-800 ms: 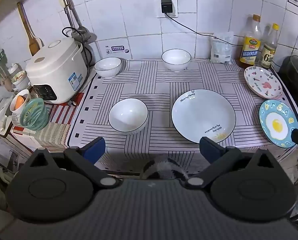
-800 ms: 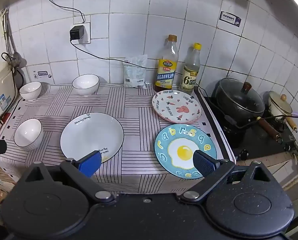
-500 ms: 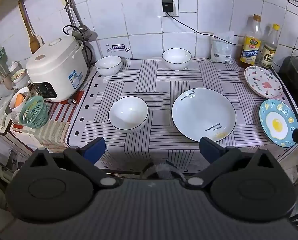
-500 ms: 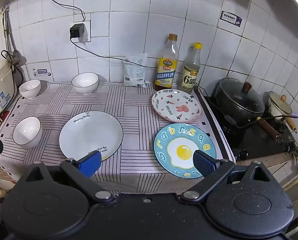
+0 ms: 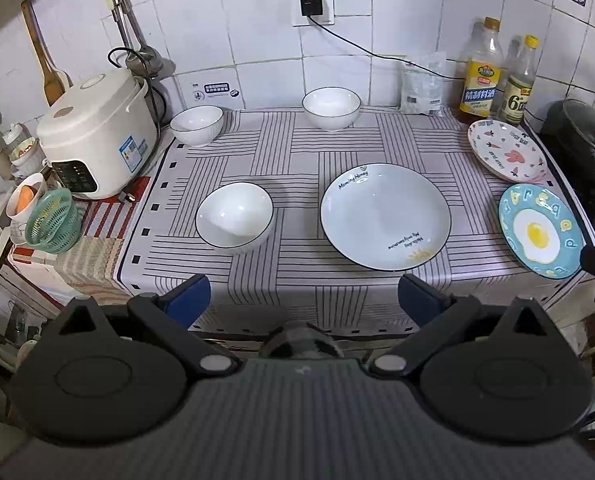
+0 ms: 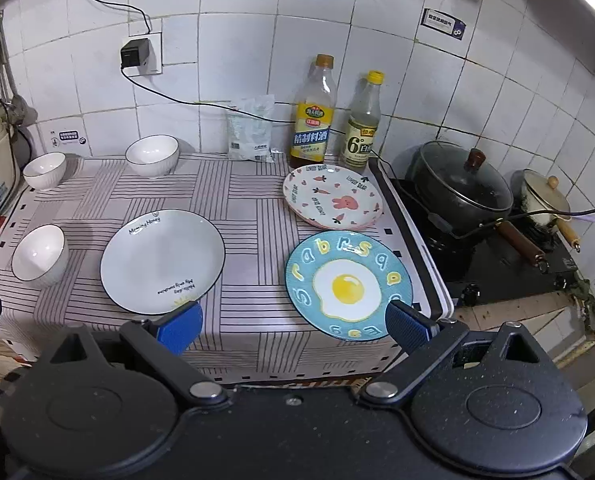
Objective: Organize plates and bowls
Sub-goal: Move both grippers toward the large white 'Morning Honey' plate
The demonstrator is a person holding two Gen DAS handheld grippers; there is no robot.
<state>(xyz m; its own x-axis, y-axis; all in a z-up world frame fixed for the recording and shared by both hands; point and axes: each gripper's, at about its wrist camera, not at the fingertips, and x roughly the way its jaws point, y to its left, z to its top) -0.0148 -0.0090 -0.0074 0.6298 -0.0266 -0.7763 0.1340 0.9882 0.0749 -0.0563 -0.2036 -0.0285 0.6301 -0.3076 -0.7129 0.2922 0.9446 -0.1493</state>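
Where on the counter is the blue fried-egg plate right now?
The blue fried-egg plate lies at the cloth's near right corner, in front of the bunny plate and right of the large white plate.

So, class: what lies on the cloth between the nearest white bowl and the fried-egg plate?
The large white plate, between bowl and egg plate; left wrist view.

Cloth (image 5: pixel 297 152) showing grey-white with black line blocks. Three bowls (image 5: pixel 235 214) (image 5: pixel 196 124) (image 5: pixel 331 107) reading white, dark rims. Big plate (image 5: pixel 385 216) white, dark rim, yellow sun print. Egg plate (image 6: pixel 347 284) showing blue with yellow letters. Bunny plate (image 6: pixel 332 196) white-pink, carrots. Pads (image 6: pixel 179 326) showing blue.
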